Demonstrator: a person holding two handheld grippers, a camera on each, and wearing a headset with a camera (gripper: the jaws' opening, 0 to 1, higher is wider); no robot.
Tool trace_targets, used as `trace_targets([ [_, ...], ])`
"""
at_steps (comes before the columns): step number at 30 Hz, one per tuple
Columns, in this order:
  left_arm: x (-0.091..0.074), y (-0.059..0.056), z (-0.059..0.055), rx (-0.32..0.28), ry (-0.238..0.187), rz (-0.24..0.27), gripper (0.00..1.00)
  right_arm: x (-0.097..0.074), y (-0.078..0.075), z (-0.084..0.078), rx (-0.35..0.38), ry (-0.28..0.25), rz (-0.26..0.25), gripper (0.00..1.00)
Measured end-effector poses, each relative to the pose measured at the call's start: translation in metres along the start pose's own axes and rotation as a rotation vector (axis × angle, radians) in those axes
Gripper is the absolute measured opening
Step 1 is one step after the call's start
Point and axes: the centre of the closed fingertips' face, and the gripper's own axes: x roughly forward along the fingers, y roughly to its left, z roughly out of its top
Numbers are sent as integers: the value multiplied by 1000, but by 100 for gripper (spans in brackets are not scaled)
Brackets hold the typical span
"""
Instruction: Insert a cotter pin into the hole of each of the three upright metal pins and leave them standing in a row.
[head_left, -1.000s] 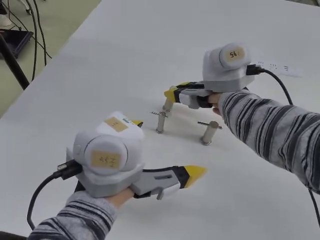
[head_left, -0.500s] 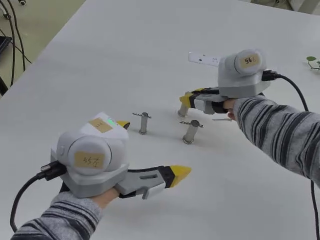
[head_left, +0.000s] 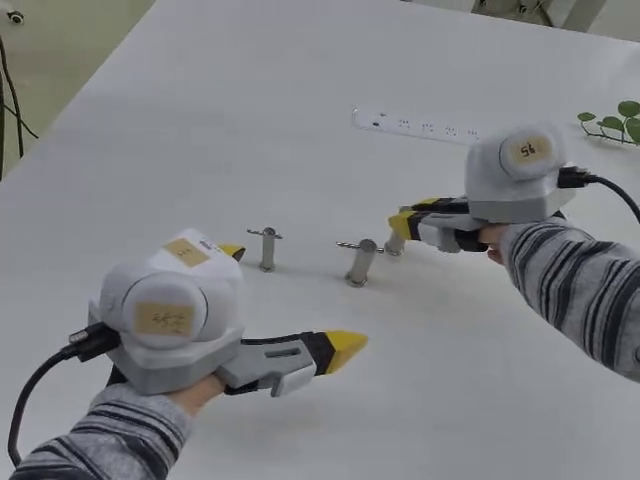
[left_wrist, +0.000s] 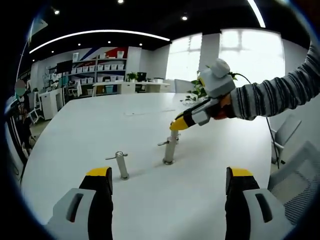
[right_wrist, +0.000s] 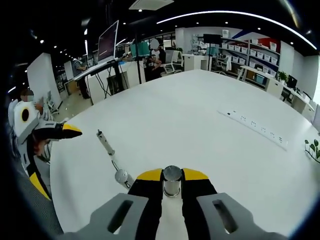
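Note:
Two upright metal pins stand on the white table, each with a cotter pin through its top: the left pin (head_left: 267, 248) (left_wrist: 121, 165) (right_wrist: 105, 142) and the middle pin (head_left: 360, 262) (left_wrist: 170, 150) (right_wrist: 122, 176). The third metal pin (head_left: 395, 243) (right_wrist: 172, 180) stands just right of the middle one, and my right gripper (head_left: 402, 226) (right_wrist: 172, 176) (left_wrist: 179, 123) is shut on it. I cannot see whether it carries a cotter pin. My left gripper (head_left: 288, 298) (left_wrist: 169, 175) (right_wrist: 50, 132) hovers open in front of the row, holding nothing.
A white power strip (head_left: 415, 125) (right_wrist: 255, 130) lies farther back on the table. A small green plant (head_left: 610, 118) (right_wrist: 314, 147) is at the far right. The table edge runs along the left, with floor and cables beyond it.
My right gripper has carried the held pin rightward, from beside the left pin to just right of the middle pin. The left gripper has stayed open; the head camera shifted.

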Motion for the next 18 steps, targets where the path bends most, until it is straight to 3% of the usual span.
trace_targets([
  [18, 1, -2, 1, 15, -5, -2, 93, -32, 19, -24, 0, 1, 0, 8],
])
